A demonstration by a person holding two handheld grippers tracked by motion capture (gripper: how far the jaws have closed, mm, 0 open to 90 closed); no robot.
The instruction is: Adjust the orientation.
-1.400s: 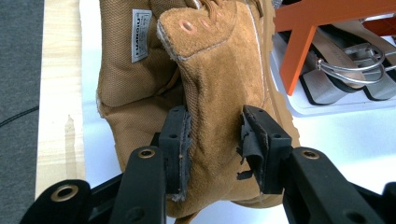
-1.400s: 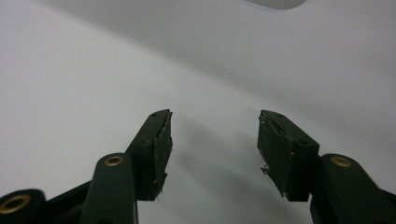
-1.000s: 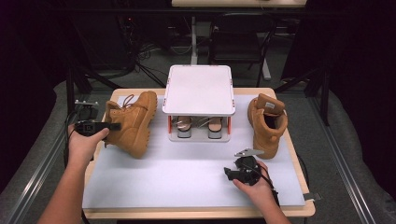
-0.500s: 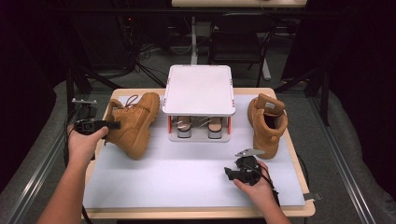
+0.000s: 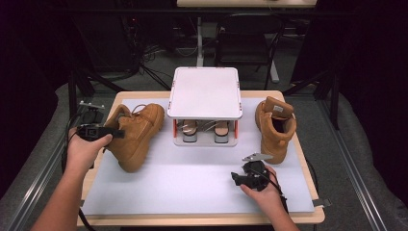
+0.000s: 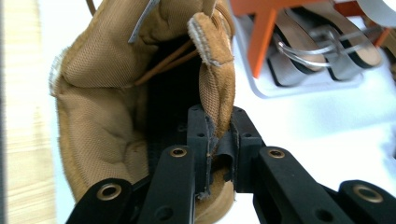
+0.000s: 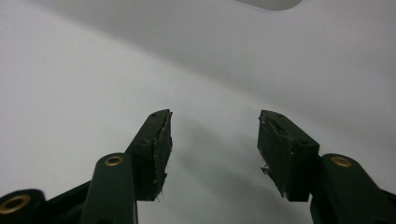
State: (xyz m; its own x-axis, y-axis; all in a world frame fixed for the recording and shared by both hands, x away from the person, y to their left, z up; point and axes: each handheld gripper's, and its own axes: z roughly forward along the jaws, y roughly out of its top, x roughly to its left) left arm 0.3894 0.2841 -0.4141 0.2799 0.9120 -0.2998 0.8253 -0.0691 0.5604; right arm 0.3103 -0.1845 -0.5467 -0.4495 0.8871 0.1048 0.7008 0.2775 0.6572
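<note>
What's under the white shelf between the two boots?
Under the white shelf stands a pair of sandals, heels facing the person, within its orange frame. Their toe ends are covered by the shelf top.

Overhead light falls brightly on the white-covered tabletop (image 5: 192, 183) in the high view, while the room along the upper and side edges stays dark. In the right gripper view the black jaws cast soft shadows on the white surface, which glares pale. In the left gripper view the upper right corner is blurred.

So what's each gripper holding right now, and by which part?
The left gripper pinches the left boot by its collar edge. The right gripper holds nothing.
</note>
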